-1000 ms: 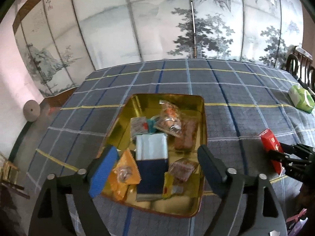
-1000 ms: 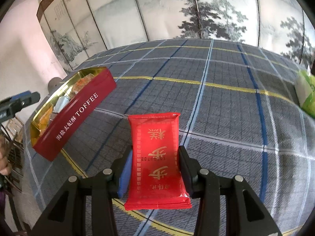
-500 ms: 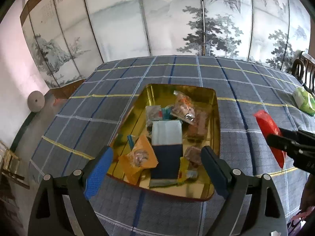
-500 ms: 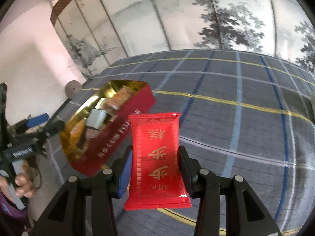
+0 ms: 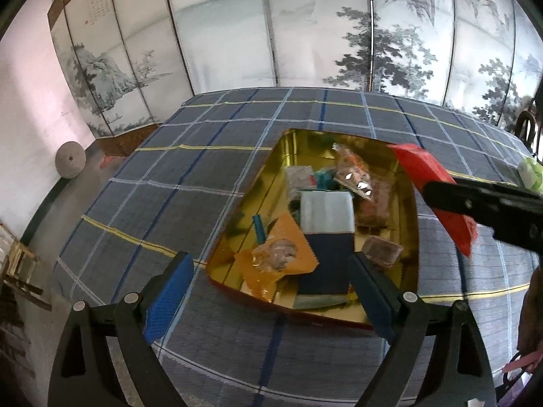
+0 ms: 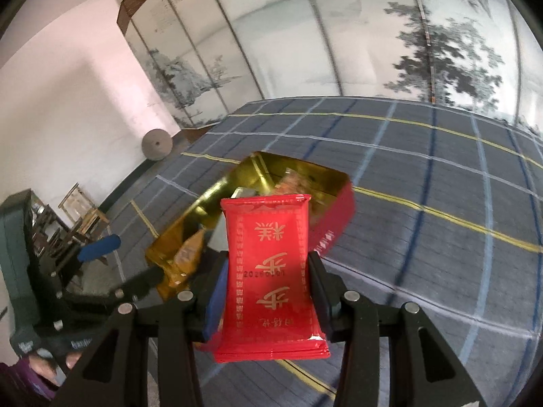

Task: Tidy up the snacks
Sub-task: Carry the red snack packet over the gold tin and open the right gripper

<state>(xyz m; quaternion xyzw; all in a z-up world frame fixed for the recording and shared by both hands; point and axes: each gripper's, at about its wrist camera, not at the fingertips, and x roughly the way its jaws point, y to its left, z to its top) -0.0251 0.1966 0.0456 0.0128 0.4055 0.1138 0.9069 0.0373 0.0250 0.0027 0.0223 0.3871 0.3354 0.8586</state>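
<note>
The right gripper (image 6: 266, 300) pinches a red snack packet (image 6: 269, 271) by its two long edges, one pad pressed on each side, and the packet stands upright between the fingers with gold characters on its face. In the left wrist view this red packet (image 5: 431, 190) hangs above the right rim of an open tin (image 5: 415, 237), carried by the dark fingers of the right gripper (image 5: 451, 195) coming in from the right.

The tin has a gold inside and a red outer wall (image 6: 339, 224), and it sits on a table covered by a blue-grey checked cloth (image 5: 190, 176), toward the near edge. Inside lie several snacks: an orange packet (image 5: 278, 254) by the near left corner, a pale blue and navy packet (image 5: 325, 230) in the middle, a clear bag with orange print (image 5: 351, 173) toward the far side, and a small brown wrapped piece (image 5: 381, 249) by the near right side.

The left gripper (image 5: 268, 296) has its jaws spread wide, with nothing pressed between them, at the tin's near edge. A green packet (image 5: 531, 173) lies at the far right edge of the table. A painted folding screen (image 5: 305, 34) stands behind the table.
</note>
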